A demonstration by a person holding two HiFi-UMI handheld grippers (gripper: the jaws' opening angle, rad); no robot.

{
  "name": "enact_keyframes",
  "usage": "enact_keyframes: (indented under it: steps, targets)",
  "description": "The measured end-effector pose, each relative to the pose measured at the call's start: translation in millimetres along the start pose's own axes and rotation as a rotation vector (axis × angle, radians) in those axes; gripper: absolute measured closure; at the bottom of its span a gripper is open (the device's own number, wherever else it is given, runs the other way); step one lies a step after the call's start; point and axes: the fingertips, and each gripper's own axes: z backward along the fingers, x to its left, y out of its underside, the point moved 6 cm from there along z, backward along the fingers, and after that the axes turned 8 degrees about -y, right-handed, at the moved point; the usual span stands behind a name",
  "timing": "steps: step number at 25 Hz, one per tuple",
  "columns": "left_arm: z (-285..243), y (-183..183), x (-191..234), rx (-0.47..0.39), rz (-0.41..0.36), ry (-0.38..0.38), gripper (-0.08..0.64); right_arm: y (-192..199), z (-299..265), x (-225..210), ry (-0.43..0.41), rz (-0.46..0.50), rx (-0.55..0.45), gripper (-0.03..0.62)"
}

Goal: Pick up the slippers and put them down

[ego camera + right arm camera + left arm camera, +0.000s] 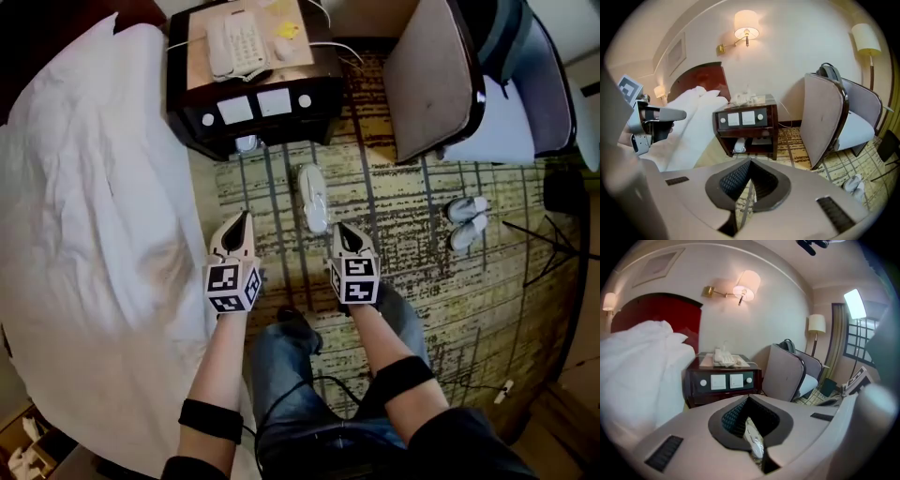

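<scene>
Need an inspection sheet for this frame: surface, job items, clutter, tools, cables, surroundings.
Surface: patterned carpet, dark grid lines.
Job's things: single white slipper flat on the carpet just ahead of both tools; white pair, likely slippers, side by side near the chair.
Clutter: small white object on the carpet at right, unidentifiable.
Grippers: left tool shut, empty; right tool shut, empty.
Cables: white cord by the phone.
Surroundings: bed, nightstand, chair.
</scene>
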Motion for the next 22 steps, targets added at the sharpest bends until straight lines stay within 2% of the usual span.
enact_keyframes:
  steps: [6, 10, 15, 22]
  targets:
    - [127.8, -97.7, -4.6, 0.001, -0.006, -0.014, 0.558, -90.7, 118.1, 48.7, -0.011, 0.038, -0.044, 0.591]
    - [193.6, -143.1, -10.0, -0.010, -0.020, -0.014, 0.558, -137.4, 184.9, 69.9, -0.039, 0.072, -0.096, 0.591]
    - [253.3, -170.5, -12.7, -0.037, -0.013, -0.027, 0.558, -175.9, 245.9, 95.9, -0.101, 0.140, -0.134, 0.591]
    - [301.7, -184.6, -14.6, -0.095, 0.004, -0.059, 0.558, -195.0, 296.9, 89.9, -0.107, 0.183, -0.169, 0.590]
